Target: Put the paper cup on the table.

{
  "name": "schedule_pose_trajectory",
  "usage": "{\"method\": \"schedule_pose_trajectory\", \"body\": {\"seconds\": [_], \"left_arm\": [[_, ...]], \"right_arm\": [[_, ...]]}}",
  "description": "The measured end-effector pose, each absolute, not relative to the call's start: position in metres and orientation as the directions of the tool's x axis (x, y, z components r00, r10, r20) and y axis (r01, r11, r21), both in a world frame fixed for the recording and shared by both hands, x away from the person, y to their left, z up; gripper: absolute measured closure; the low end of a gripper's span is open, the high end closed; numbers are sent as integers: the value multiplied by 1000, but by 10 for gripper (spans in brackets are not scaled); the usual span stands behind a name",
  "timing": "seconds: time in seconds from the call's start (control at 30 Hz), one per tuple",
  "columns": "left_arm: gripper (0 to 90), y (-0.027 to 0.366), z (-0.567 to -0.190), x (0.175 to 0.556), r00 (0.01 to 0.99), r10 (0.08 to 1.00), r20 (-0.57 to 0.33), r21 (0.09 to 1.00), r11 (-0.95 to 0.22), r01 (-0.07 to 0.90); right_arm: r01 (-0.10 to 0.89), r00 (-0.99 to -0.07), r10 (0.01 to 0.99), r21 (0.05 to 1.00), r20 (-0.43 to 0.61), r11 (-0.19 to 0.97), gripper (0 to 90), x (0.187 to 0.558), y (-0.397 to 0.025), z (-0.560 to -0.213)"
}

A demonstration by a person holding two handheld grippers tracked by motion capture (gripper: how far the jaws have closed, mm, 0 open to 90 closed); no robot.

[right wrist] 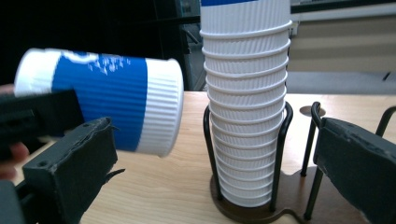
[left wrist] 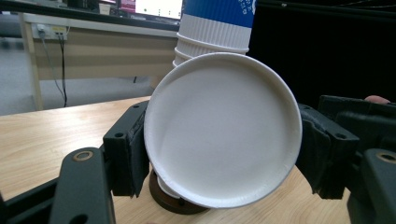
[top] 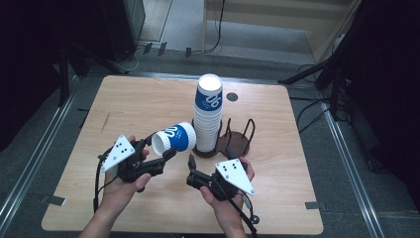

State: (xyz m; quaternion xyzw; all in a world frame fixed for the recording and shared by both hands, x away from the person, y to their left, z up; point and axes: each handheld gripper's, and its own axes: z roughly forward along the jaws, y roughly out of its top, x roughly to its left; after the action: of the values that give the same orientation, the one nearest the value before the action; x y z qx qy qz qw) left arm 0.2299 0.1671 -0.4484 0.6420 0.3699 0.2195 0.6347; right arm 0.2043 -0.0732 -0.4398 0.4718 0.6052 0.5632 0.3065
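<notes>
The left gripper [top: 157, 154] is clamped on a paper cup [top: 174, 138], its jaws pressing the ribbed wall near the rim, and holds it on its side above the wooden table [top: 124, 109], just left of the stack of cups [top: 208, 111]. The right gripper [top: 191, 168] has its jaws spread wide, touching nothing. The stack stands in a black wire holder [right wrist: 280, 140] on a round brown base.
</notes>
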Motion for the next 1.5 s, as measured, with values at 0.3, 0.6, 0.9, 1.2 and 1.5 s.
{"method": "schedule_pose_trajectory", "body": {"seconds": [0.3, 0.6, 0.9, 1.2, 1.5], "left_arm": [[289, 164, -450, 229, 639, 745, -192, 979, 96, 183], [289, 158, -452, 227, 659, 725, -202, 978, 115, 172], [289, 153, -453, 224, 680, 706, -199, 980, 126, 156], [290, 147, -456, 223, 699, 684, -209, 978, 146, 150], [289, 140, -461, 222, 716, 666, -209, 978, 147, 150]], "right_arm": [[288, -328, 889, 930, 321, -230, 0, 205, -76, -435], [394, -245, 831, 834, 500, -386, 0, 205, -75, -438], [444, -165, 756, 732, 634, -517, 0, 203, -69, -435], [482, -121, 644, 612, 755, -627, 0, 202, -70, -432], [505, -50, 549, 496, 834, -707, 0, 204, -74, -437]]}}
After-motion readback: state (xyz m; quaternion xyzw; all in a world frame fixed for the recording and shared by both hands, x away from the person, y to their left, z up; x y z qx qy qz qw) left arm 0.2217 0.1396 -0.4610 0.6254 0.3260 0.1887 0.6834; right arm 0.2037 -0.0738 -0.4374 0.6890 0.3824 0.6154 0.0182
